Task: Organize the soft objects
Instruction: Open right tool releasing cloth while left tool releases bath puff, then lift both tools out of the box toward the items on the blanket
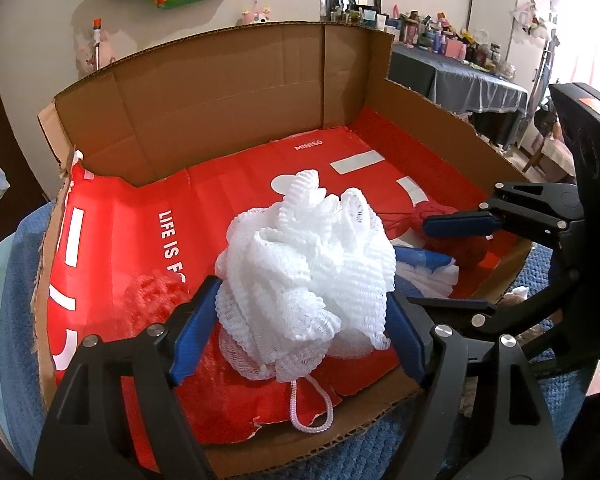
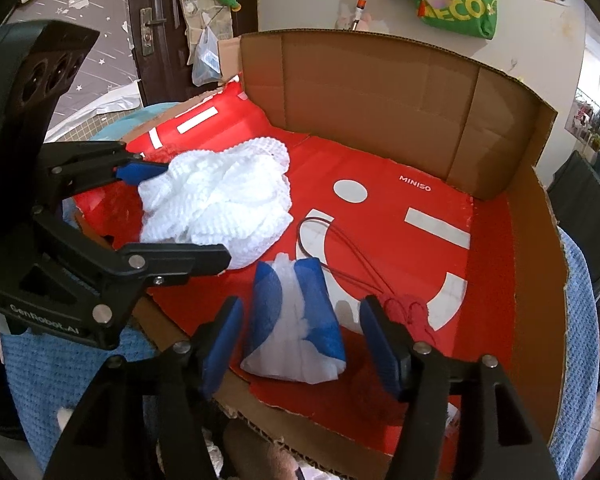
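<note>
Cardboard box (image 1: 236,120): open-topped tray, tall back wall, lower right wall, near edge cut low and ragged. Floor lined with a red printed bag (image 1: 140,216); back half of floor bare and free.

White mesh bath sponge (image 1: 308,272): front left of floor, cord loop trailing toward the near edge. Left gripper (image 1: 300,332) straddles it, jaws apart, blue pads just beside its flanks; whether they touch it cannot be told.

Blue-and-white soft pouch (image 2: 296,320): front centre, just right of the sponge. Right gripper (image 2: 300,344) flanks it, jaws open, pads clear of both sides.

Red yarn ball (image 2: 412,316): close by the right gripper's right pad, dark cord (image 2: 340,248) looping away across the floor.

Blue knitted cloth (image 2: 580,280): under the box.
</note>
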`<state>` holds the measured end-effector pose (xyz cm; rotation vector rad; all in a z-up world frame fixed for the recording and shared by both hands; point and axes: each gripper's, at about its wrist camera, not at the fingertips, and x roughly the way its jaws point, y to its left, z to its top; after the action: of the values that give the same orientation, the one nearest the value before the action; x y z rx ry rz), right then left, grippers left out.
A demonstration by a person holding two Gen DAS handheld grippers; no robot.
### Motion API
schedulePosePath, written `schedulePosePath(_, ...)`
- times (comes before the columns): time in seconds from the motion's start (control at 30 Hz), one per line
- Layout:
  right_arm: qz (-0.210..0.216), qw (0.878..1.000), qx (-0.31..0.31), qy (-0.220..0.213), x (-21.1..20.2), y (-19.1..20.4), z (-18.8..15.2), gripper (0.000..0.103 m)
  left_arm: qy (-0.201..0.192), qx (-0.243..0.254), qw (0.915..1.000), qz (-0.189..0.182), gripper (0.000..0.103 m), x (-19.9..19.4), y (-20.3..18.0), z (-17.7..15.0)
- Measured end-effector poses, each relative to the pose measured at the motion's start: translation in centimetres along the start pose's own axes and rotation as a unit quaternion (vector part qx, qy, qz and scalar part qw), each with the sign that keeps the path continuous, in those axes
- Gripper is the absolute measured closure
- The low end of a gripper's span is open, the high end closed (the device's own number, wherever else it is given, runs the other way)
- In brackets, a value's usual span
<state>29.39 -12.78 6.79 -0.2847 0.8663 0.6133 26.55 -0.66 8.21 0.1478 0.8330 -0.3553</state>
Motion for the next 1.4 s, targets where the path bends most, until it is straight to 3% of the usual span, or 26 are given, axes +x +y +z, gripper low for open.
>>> schedulePosePath(0.6, -0.006, 1.000, 0.007, -0.012, -1.7, -0.1, -0.6, 0.031, -0.011, -0.005, 0.9999, -0.002, 0.025, -1.4, -0.6, -0.1)
schedulePosePath(0.73, -0.006, 1.000, 0.012, -0.016, -2.2, -0.2, -0.7, 0.030, -0.024, -0.004, 0.9997, -0.004, 0.017, -2.1, -0.7, -0.1)
schedulePosePath(1.0, -0.008, 0.999, 0.019, -0.026, -3.3, -0.2, -1.0, 0.029, -0.046, -0.011, 0.9989, -0.004, 0.017, -4.1, -0.9, -0.2)
schedulePosePath(1.4, -0.020, 0.997, 0.039, -0.064, -7.3, 0.8, -2.0, 0.012, -0.100, -0.014, 0.9948, 0.006, 0.011, -9.4, -2.6, -2.4)
